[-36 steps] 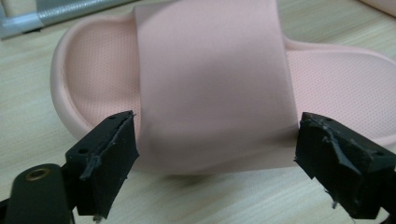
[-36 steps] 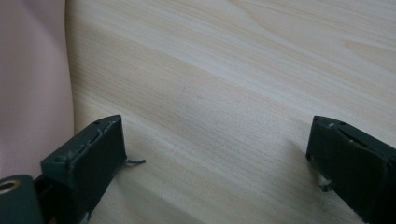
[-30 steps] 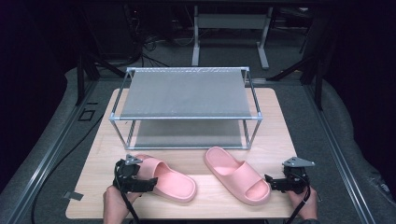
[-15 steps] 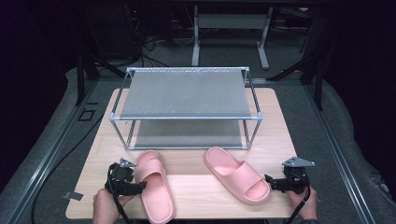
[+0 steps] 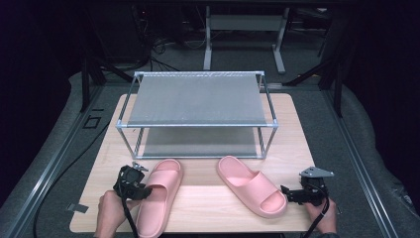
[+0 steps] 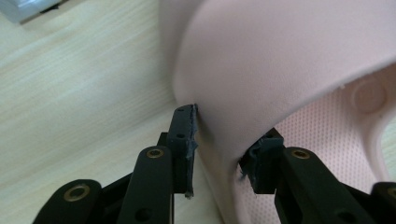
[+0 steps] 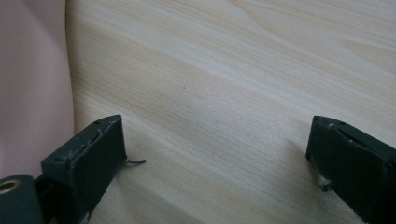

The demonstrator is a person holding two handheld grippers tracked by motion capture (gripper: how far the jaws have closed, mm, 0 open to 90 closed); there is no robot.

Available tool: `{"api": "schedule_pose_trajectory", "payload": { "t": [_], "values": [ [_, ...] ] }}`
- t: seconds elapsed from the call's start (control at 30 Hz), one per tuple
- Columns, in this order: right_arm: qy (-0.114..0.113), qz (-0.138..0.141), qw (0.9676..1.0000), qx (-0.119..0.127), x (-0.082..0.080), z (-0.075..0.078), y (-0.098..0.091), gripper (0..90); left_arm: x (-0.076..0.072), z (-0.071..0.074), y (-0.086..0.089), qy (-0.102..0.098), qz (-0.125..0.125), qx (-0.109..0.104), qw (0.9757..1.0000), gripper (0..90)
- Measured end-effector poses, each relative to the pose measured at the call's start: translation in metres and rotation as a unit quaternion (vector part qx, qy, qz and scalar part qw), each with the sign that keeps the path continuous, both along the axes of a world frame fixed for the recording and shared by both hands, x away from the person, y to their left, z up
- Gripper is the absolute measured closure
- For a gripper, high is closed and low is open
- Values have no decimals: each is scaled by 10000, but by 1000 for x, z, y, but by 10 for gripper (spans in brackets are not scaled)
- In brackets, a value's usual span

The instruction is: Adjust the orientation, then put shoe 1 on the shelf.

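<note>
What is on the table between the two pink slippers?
Nothing. In the high view, only bare wooden table lies between the left slipper and the right slipper.

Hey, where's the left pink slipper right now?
In the high view the left slipper lies at the table's near left, in front of the metal rack, its side wall pinched by the left tool.

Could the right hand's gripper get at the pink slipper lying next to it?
Probably yes: the right gripper sits open beside the right slipper, with bare table between its fingers and nothing in the way.
</note>
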State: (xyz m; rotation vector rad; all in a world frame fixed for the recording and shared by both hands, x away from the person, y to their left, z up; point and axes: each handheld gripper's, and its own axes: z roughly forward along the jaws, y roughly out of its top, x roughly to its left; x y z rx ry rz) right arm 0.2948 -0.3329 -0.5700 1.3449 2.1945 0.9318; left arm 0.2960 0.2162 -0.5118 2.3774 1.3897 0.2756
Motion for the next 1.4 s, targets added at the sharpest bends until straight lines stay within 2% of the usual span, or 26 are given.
{"api": "schedule_pose_trajectory", "payload": {
  "t": [0.13,0.3,0.37,0.57,0.73,0.83,0.93,0.97,1.07,1.1,1.13,1.17,1.2,1.27,1.3,1.33,1.37,1.4],
  "values": [
    [-1,0,10000,1,0,0,0,43,9,2,1,20,-266,168,9995,704],
    [-1,-1,10000,2,0,0,0,43,22,2,7,50,-446,190,9988,728],
    [-1,-1,10000,3,0,0,0,43,26,2,8,-10,-589,252,9979,733],
    [-1,0,10000,2,0,0,0,44,36,2,12,67,-591,231,9980,741],
    [-2,0,10000,2,0,0,0,43,39,3,10,204,-610,333,9974,752],
    [-12,-13,10000,-5,0,0,0,43,39,4,10,188,-698,413,9965,768],
    [-2,-1,10000,2,0,0,0,43,37,4,9,65,-810,497,9955,796],
    [-1,0,10000,2,0,0,0,44,36,5,8,-25,-904,640,9938,807],
    [-12,-12,10000,-5,0,0,0,43,33,8,5,-139,-1258,764,9890,832],
    [-3,0,10000,3,0,0,0,43,32,9,3,-192,-1514,816,9849,832],
    [-3,0,10000,3,0,0,0,43,32,11,3,-189,-1587,833,9836,832],
    [-3,0,10000,3,0,0,0,43,33,12,2,-168,-1673,828,9823,832],
    [-13,-2,10000,6,0,0,0,43,34,15,2,-221,-1842,805,9793,831],
    [-3,0,10000,3,0,0,0,44,38,20,4,-172,-2017,674,9770,833],
    [-3,-1,10000,4,0,0,0,44,40,23,5,-208,-2156,659,9740,833],
    [-3,0,10000,3,0,0,0,44,42,26,5,-198,-2259,603,9721,832],
    [-2,-1,10000,4,0,0,0,43,45,29,6,-170,-2312,563,9711,833],
    [-4,0,10000,3,0,0,0,44,46,31,6,-186,-2485,548,9669,833]
  ]
}}
